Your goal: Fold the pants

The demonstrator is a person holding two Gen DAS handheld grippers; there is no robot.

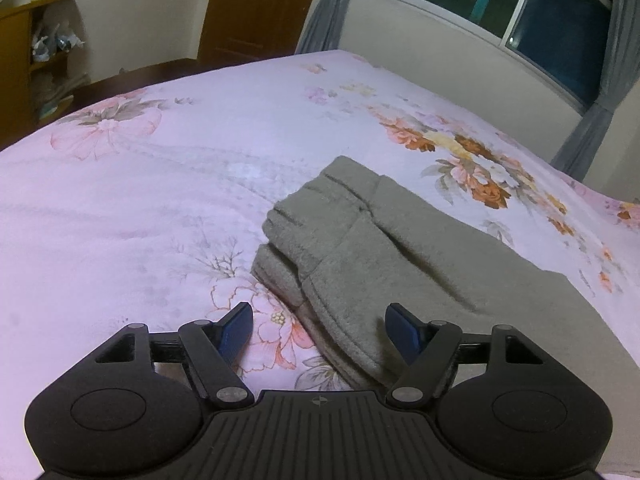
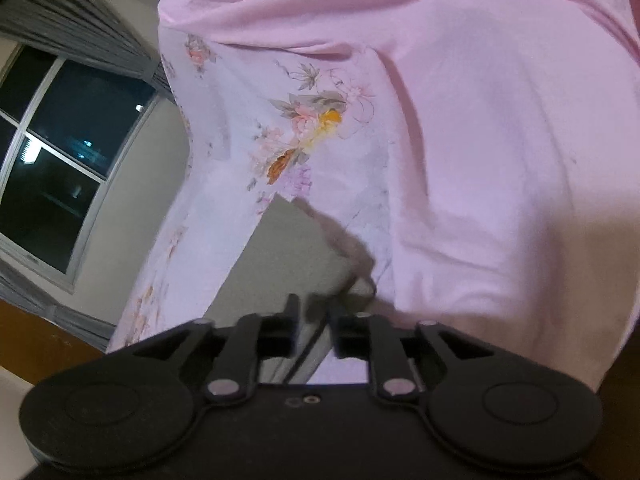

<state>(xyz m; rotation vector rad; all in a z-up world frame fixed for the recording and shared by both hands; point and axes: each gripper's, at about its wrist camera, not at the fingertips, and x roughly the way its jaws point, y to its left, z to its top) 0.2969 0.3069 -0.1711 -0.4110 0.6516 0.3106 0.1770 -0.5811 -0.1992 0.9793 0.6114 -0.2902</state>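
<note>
The bed [image 1: 168, 184] fills most of both views, covered by a pink floral sheet [image 1: 120, 216]. In my left wrist view it spreads from the lower left to the far right edge, with an orange and yellow flower print at the right of centre. In my right wrist view the same sheet [image 2: 480, 128] is tilted and blurred, and takes up the centre and right.

Only the left view shows the brown door [image 1: 256, 8] at the top centre and the wooden shelf [image 1: 24, 60] at the upper left. Both views show the dark window [image 1: 560, 12] with grey curtains [image 1: 324, 12]: upper right in the left view, far left [image 2: 52, 152] in the right view.

The grey pants [image 1: 380, 248] lie folded in layers on the bed, right of centre in the left view. The right view shows only a blurred grey strip of them [image 2: 296, 256] at the lower centre.

My left tongs [image 1: 320, 332] are spread wide, gripping nothing, the blue pads [image 1: 236, 332] apart above the near edge of the pants. My right tongs [image 2: 314, 328] are drawn nearly together, with grey cloth running between the fingers; they appear to pinch the pants.
</note>
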